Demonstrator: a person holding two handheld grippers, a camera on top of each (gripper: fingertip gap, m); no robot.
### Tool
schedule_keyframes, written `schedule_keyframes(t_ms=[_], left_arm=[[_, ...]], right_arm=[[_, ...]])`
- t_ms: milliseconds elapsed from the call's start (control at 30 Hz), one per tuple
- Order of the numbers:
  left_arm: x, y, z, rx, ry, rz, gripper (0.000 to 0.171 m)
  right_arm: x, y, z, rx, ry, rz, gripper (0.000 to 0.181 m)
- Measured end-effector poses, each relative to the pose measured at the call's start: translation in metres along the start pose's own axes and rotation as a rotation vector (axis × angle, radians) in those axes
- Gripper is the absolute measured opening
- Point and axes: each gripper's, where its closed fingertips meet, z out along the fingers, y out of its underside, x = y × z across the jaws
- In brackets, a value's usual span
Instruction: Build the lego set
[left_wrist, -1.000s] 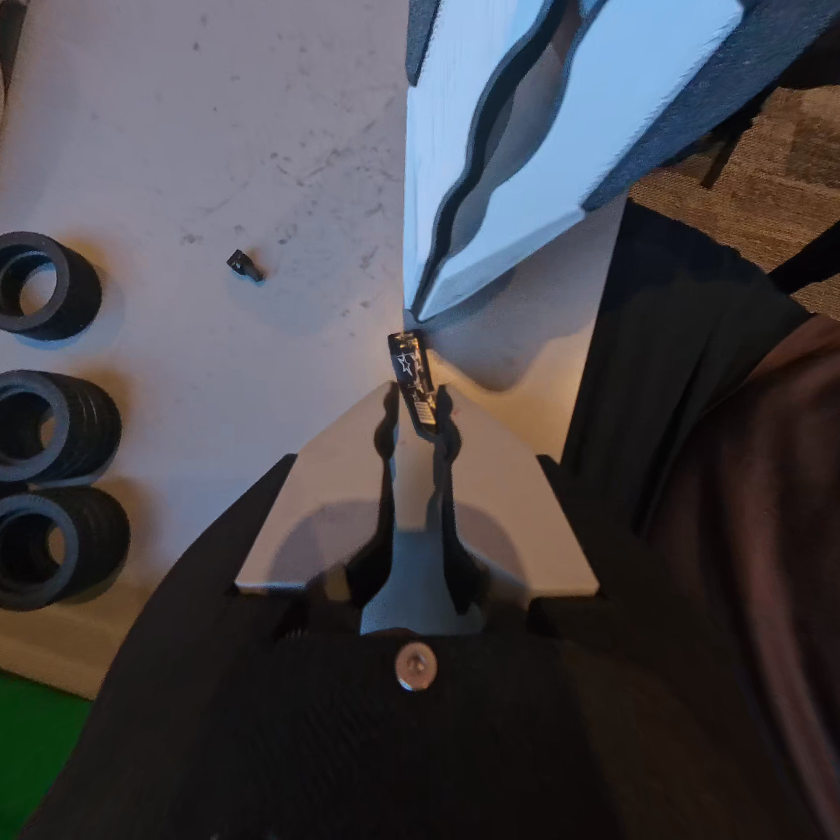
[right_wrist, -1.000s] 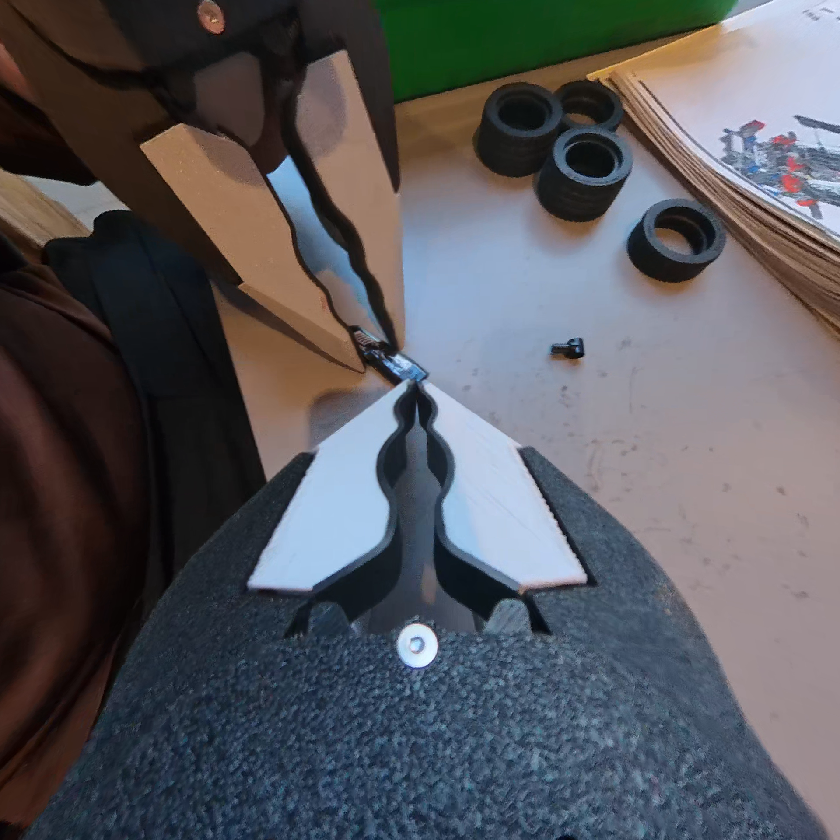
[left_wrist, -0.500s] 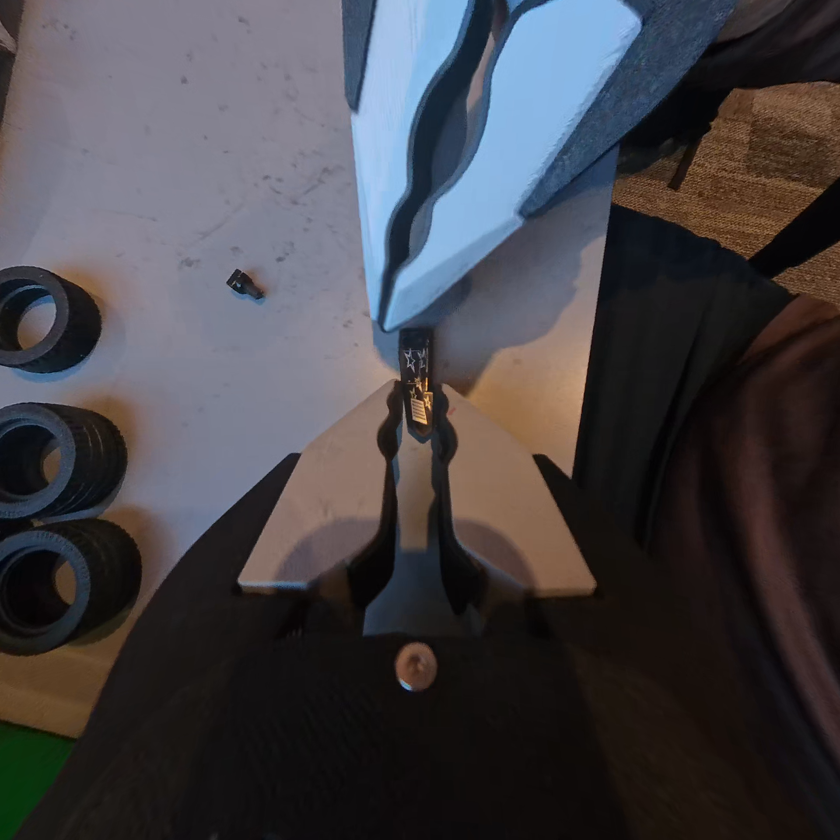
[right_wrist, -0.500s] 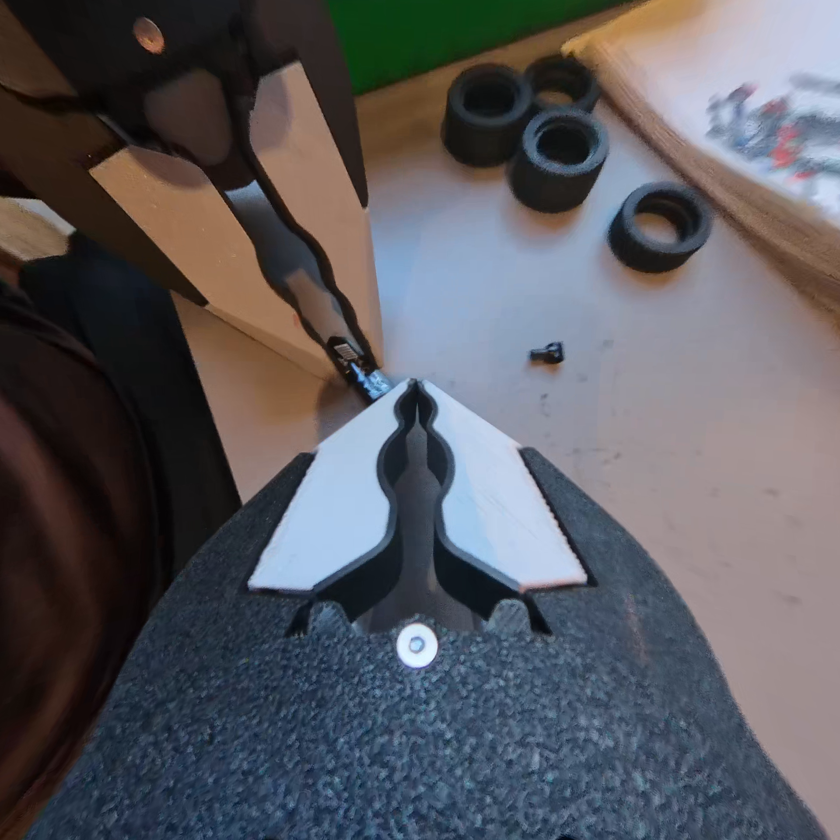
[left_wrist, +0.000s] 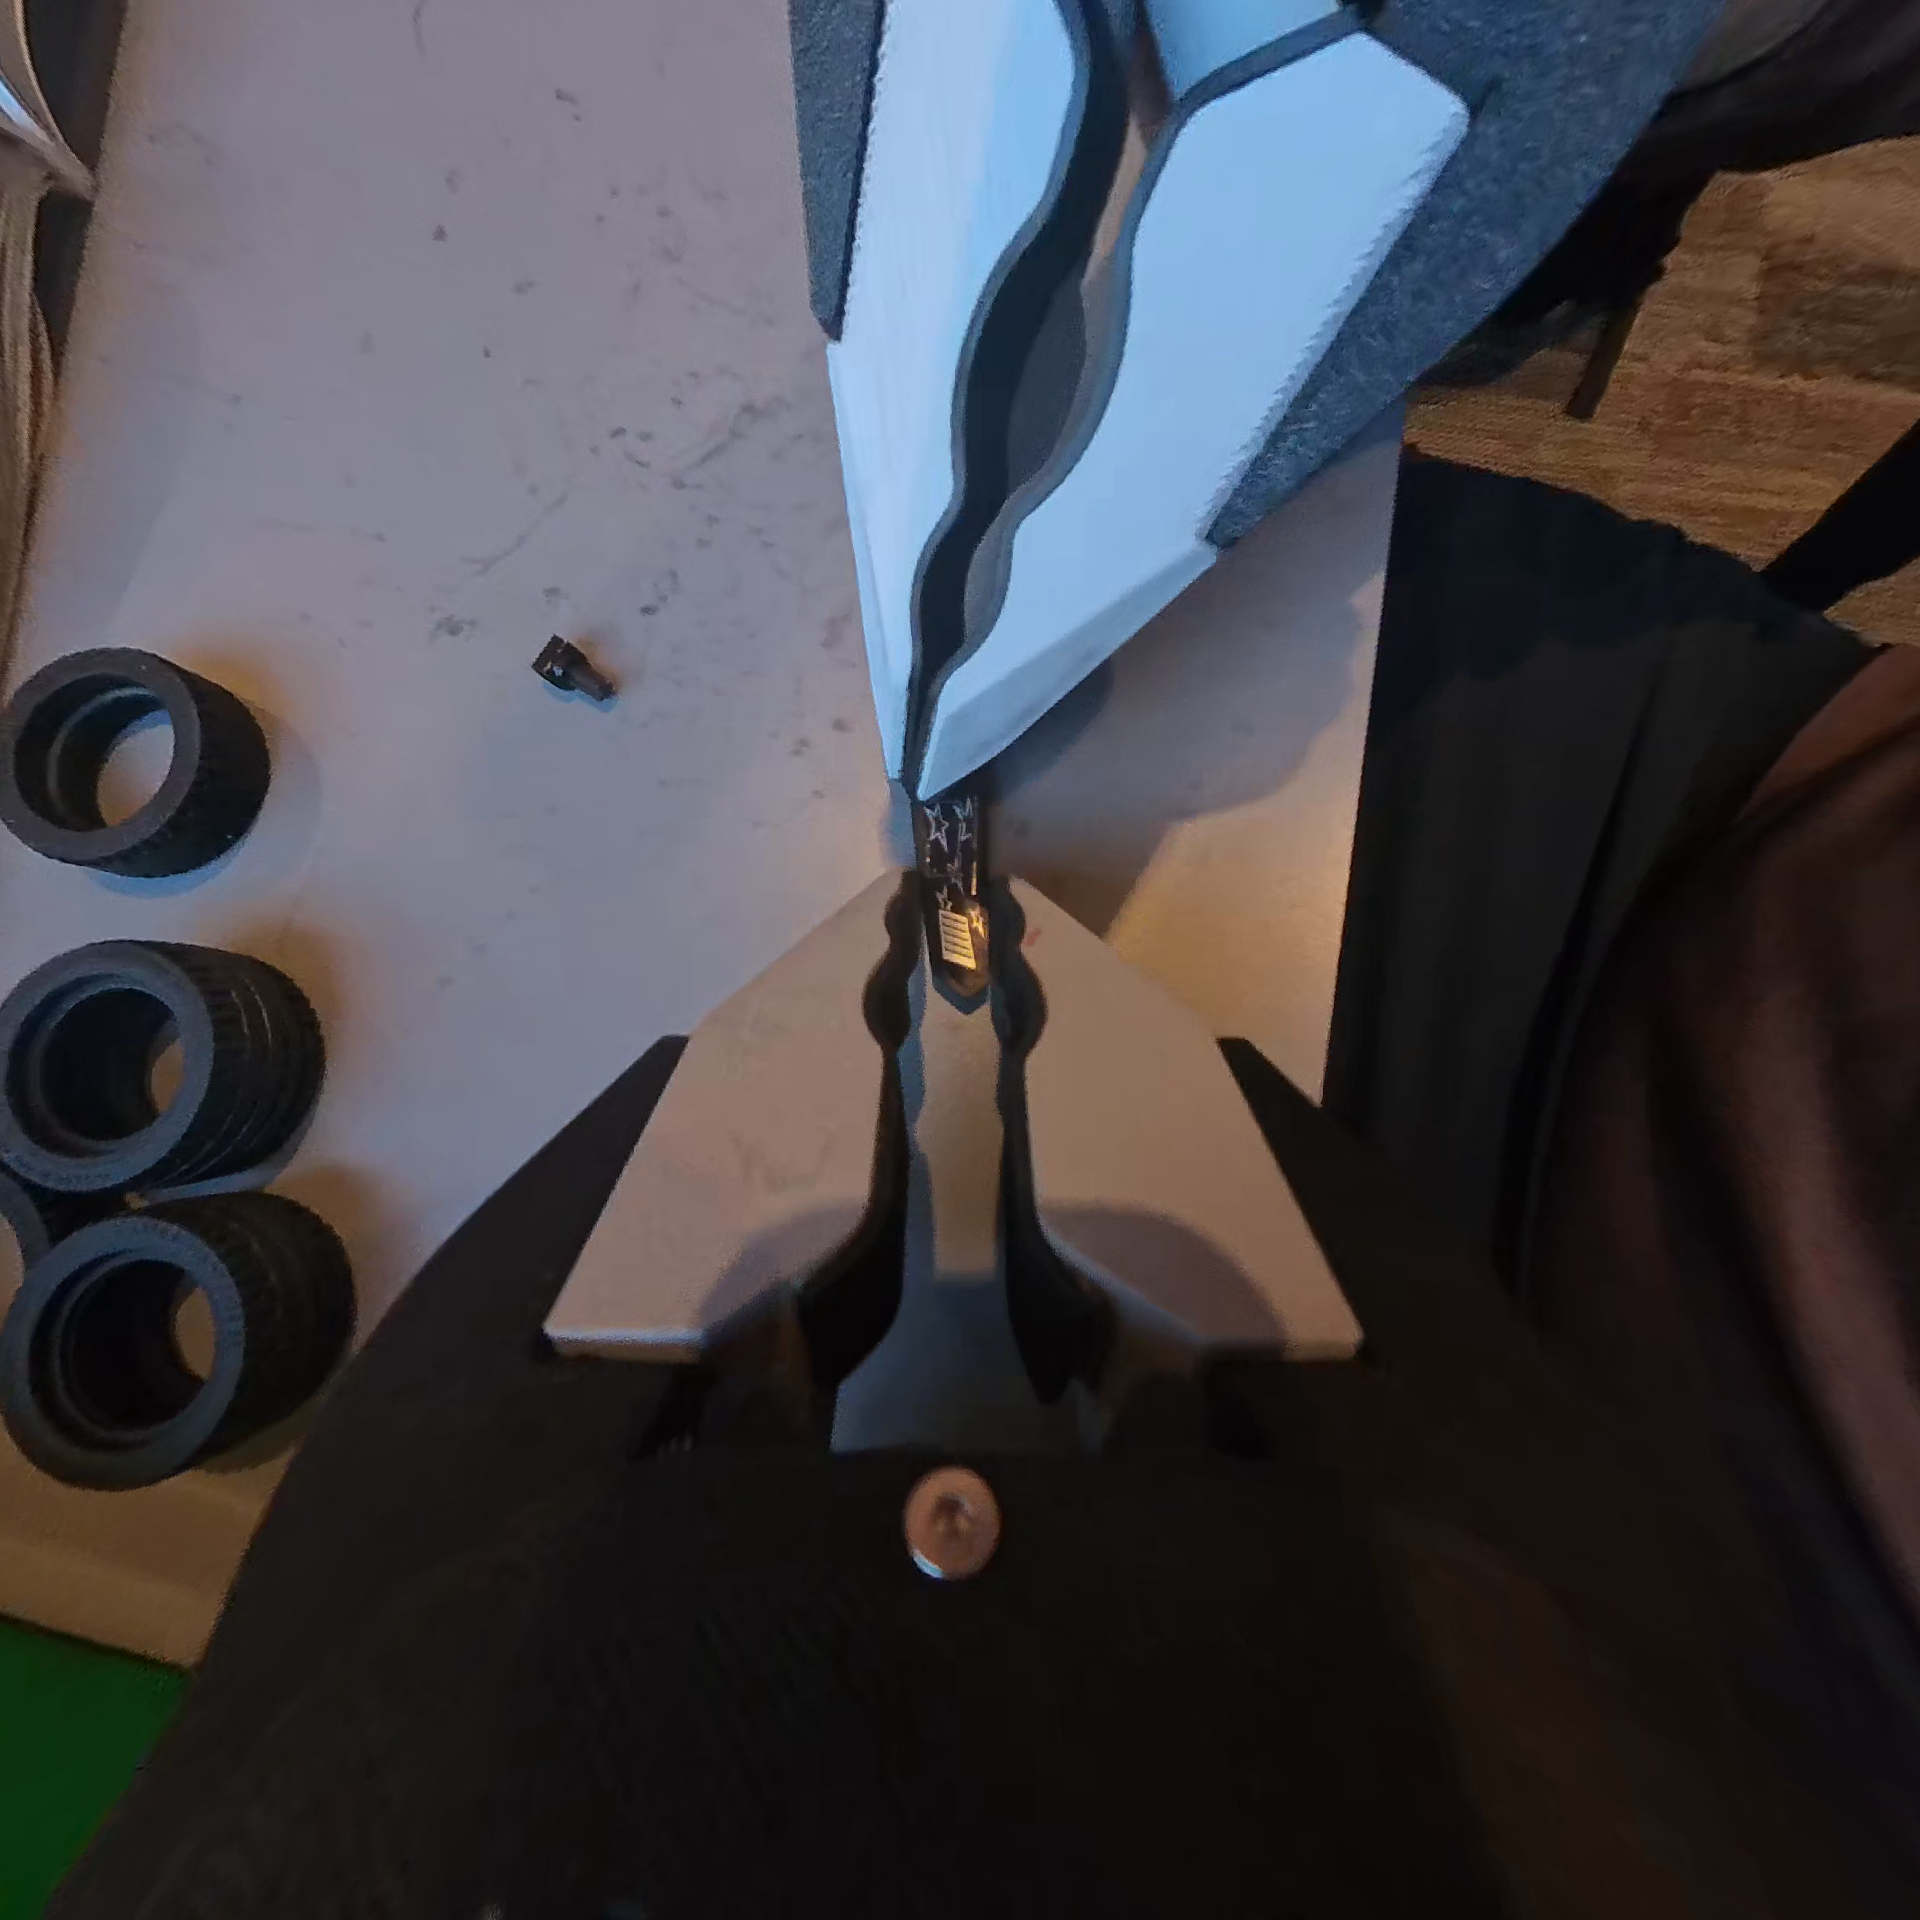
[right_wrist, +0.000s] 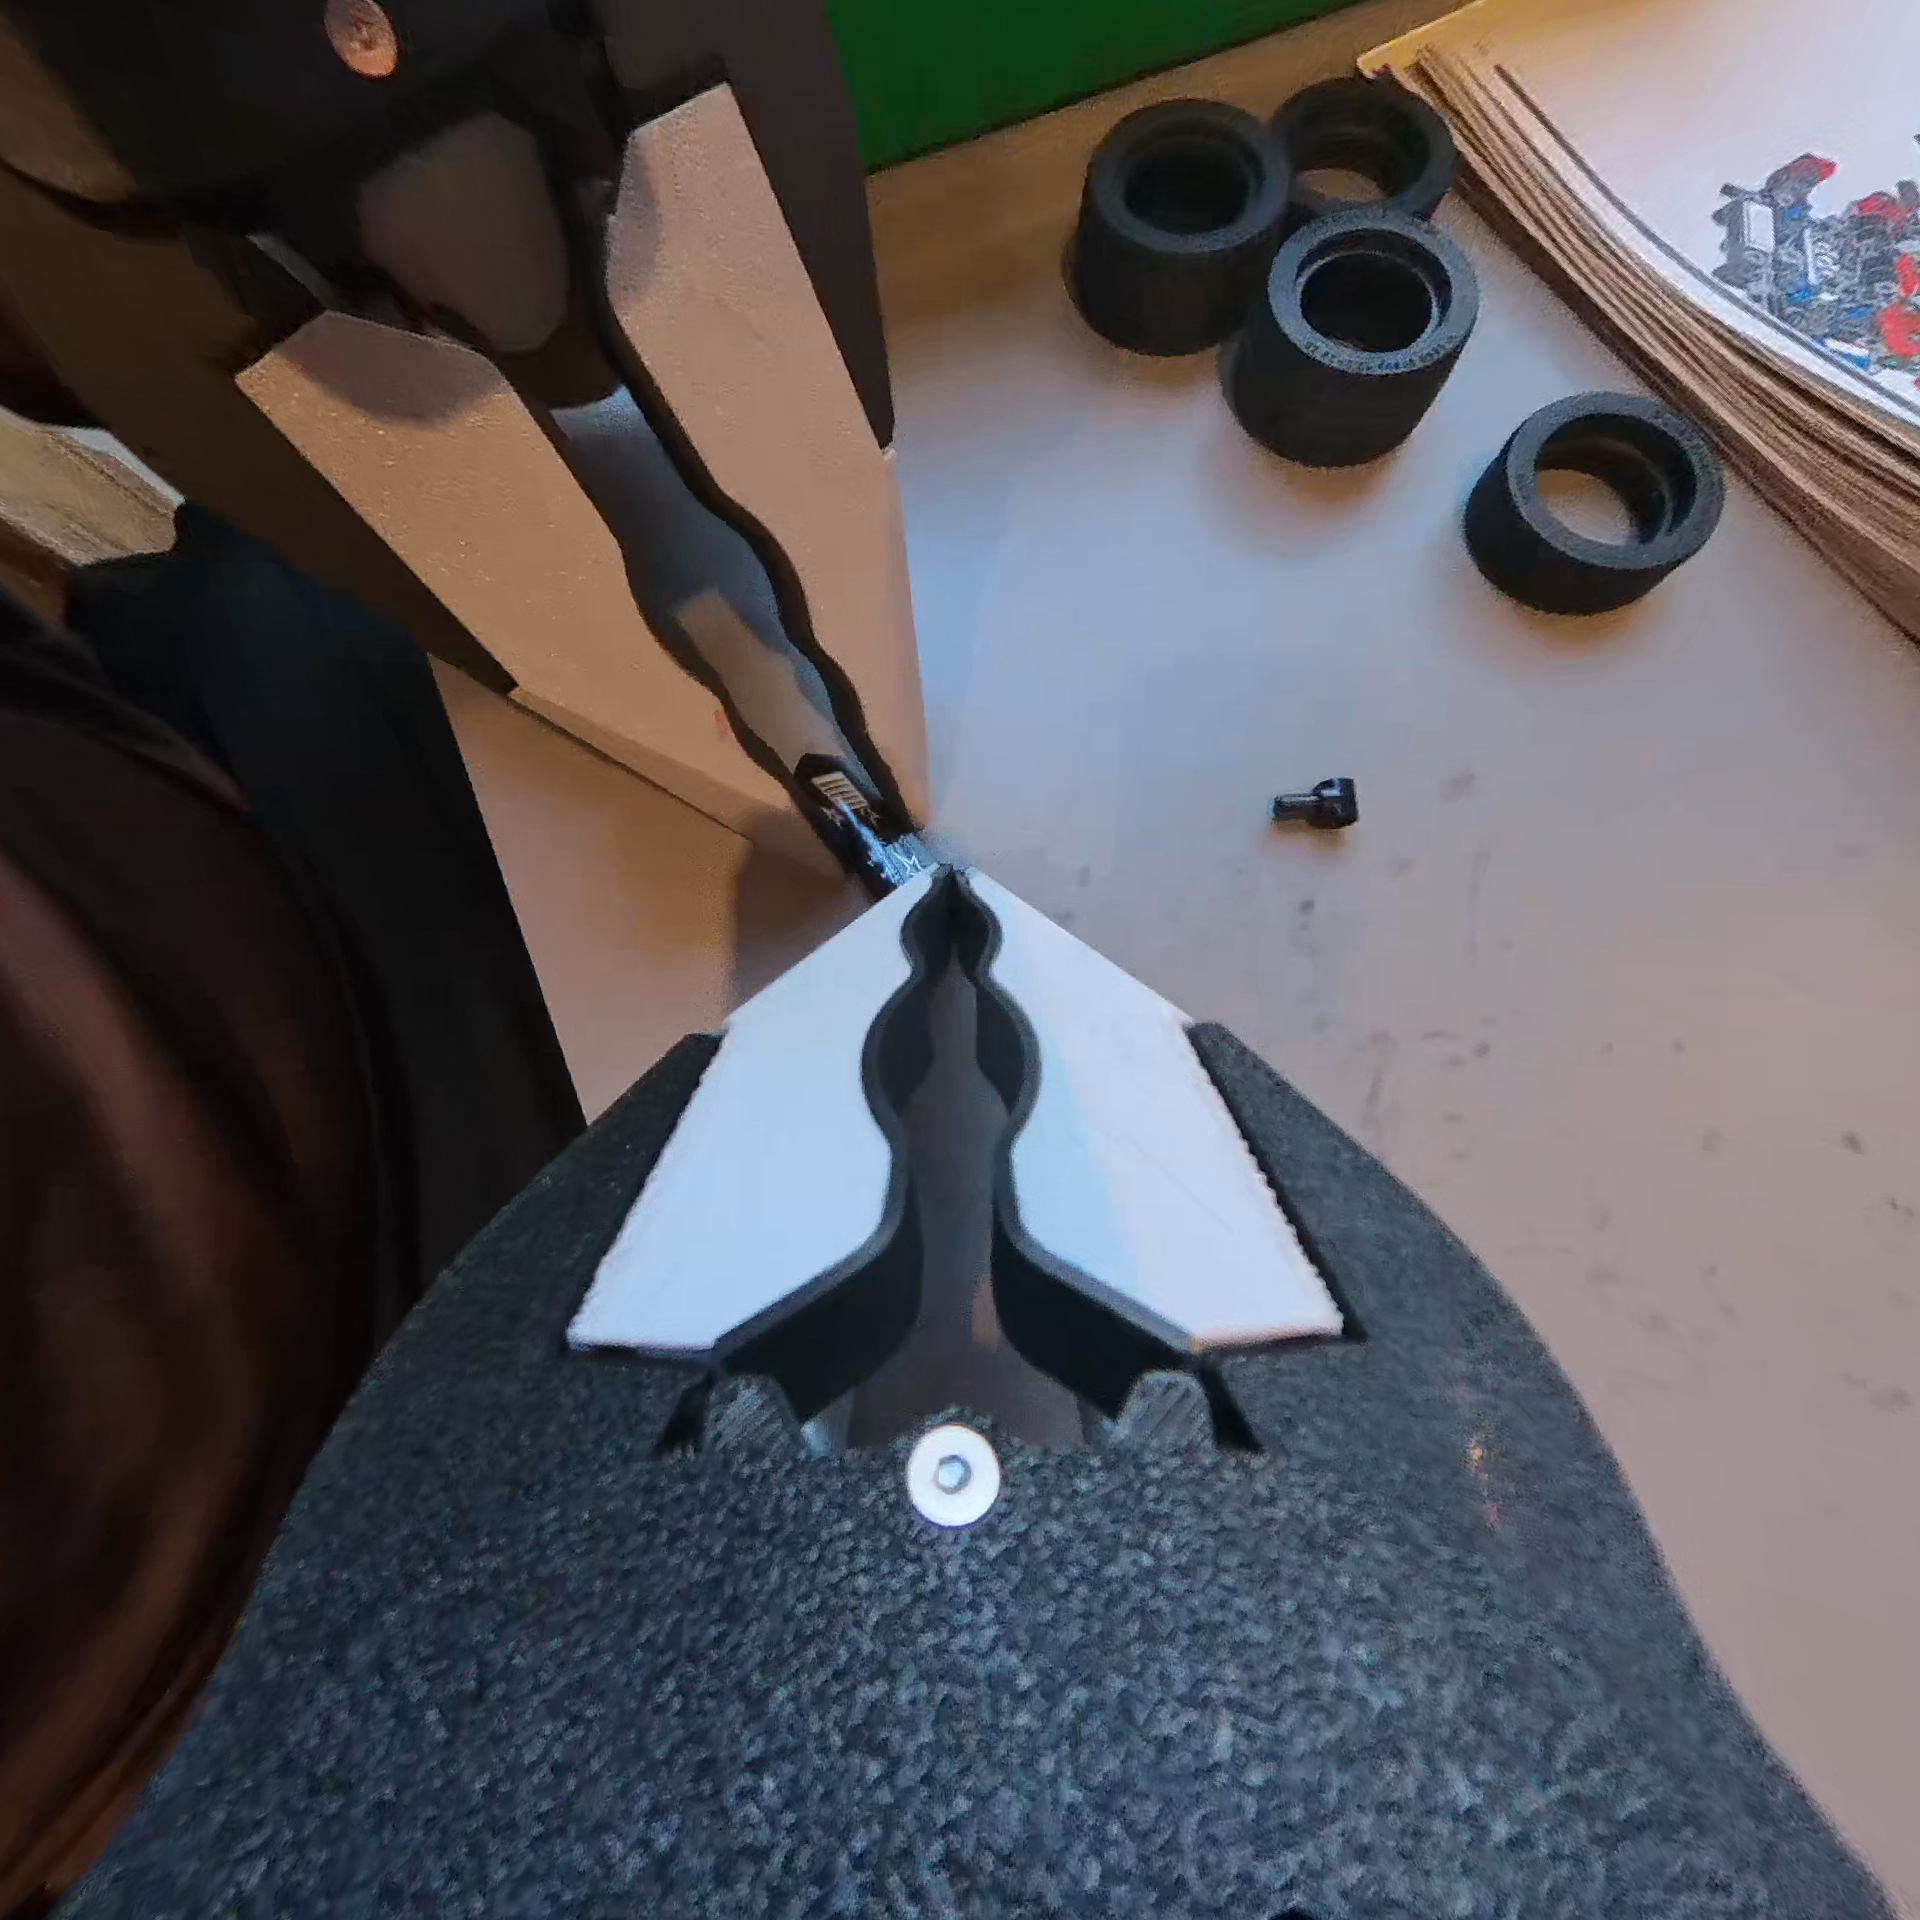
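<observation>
A small black lego piece (left_wrist: 951, 847) with pale printed stars and stripes is pinched in my left gripper (left_wrist: 951, 894), which is shut on its near end above the table edge. My right gripper (left_wrist: 914, 774) comes in from above, shut, with its tips touching the piece's far end. In the right wrist view the piece (right_wrist: 857, 821) sticks out of the left gripper (right_wrist: 873, 821) and meets the right gripper (right_wrist: 951, 878) just left of its tips. I cannot tell whether the right jaws pinch it.
A tiny black pin (left_wrist: 571, 670) (right_wrist: 1314, 805) lies on the pale table (left_wrist: 416, 364). Several black tyres (left_wrist: 156, 1060) (right_wrist: 1351, 343) sit beyond it. An instruction booklet (right_wrist: 1766, 208) lies at the far right. A person's dark clothing (left_wrist: 1662, 1039) is beside the table edge. The tips of both grippers are at nearly the same place. The tiny black pin (left_wrist: 571, 670) is about 7 cm from my right fingertips. My right wrist view (right_wrist: 1318, 802) looks at it from another angle.
Both grippers have shifted a little while staying tip to tip. The left gripper keeps its hold on the black piece, which now points straighter at the right gripper's tips.
</observation>
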Motion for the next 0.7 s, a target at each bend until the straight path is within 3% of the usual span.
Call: schedule_keyframes(t_ms=[200,333,433,700], left_arm=[[0.0,-0.001,-0.001,0.003,-0.056,0.098,0.01],[-0.004,0.003,-0.003,0.009,-0.05,0.009,0.009],[-0.007,0.008,-0.007,0.028,-0.059,-0.05,0.009],[-0.009,0.011,-0.01,0.101,-0.074,-0.135,0.01]], right_arm=[[0.013,-0.008,-0.013,0.1,0.057,0.032,0.0],[0.035,-0.011,-0.023,0.168,0.111,0.128,0.0],[0.044,-0.006,-0.021,0.157,0.098,0.187,0.018],[0.066,-0.014,-0.004,0.103,0.137,0.152,0.027]])
